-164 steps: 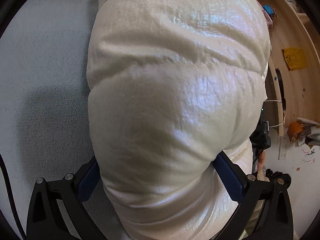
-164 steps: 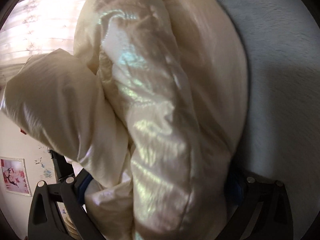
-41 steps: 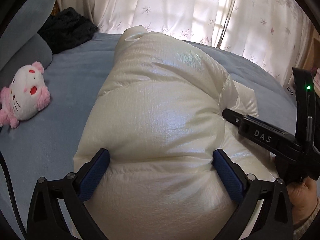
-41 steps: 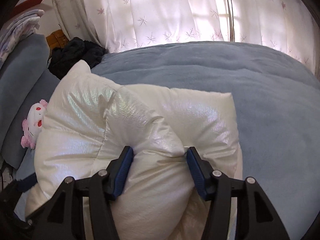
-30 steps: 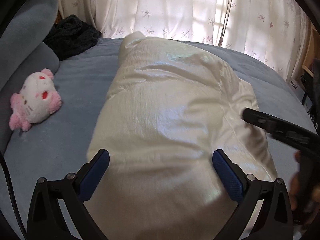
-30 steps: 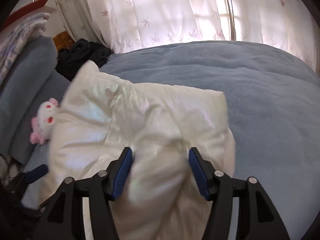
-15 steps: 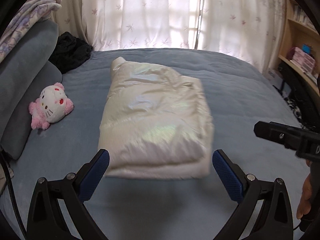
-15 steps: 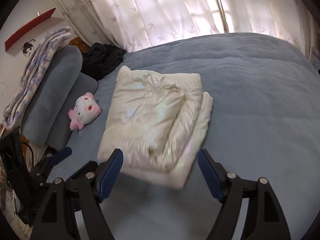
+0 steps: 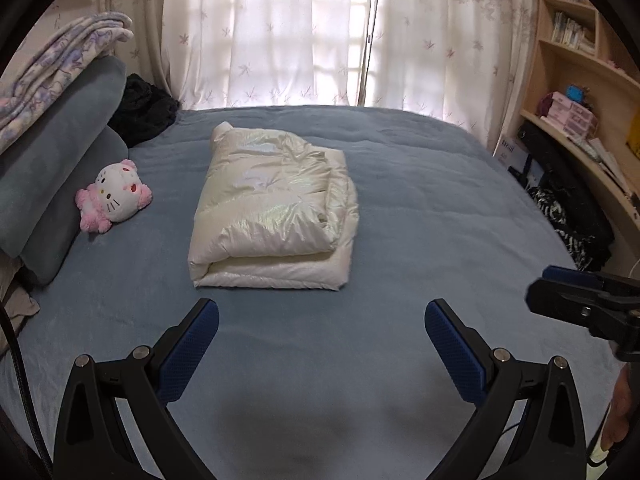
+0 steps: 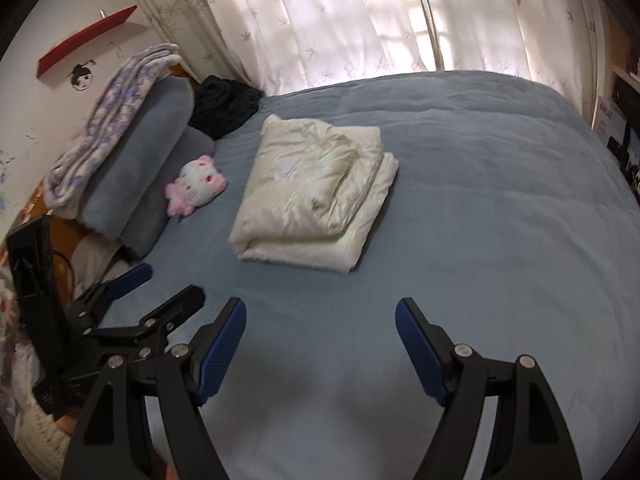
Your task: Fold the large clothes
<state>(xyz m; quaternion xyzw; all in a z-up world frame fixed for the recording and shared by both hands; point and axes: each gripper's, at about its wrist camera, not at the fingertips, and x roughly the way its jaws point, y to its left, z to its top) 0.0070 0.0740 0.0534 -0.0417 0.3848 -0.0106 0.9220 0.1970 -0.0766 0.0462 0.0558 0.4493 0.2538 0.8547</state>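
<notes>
The blue bed (image 9: 420, 208) carries the folded cream puffer jacket (image 9: 272, 216) mid-mattress, long axis toward the curtains (image 9: 280, 32). Only the right view shows the red wall shelf (image 10: 86, 38). Earlier both claws clamped it; now left claw (image 9: 322, 340) and right claw (image 10: 320, 342) gape, empty.

The folded jacket (image 9: 272, 208) looked glossy, pearly and puffy; my bed (image 9: 420, 216) had a matt blue fleecy cover. My left tool (image 9: 322, 334) wore ribbed blue pads on matt black plastic.
</notes>
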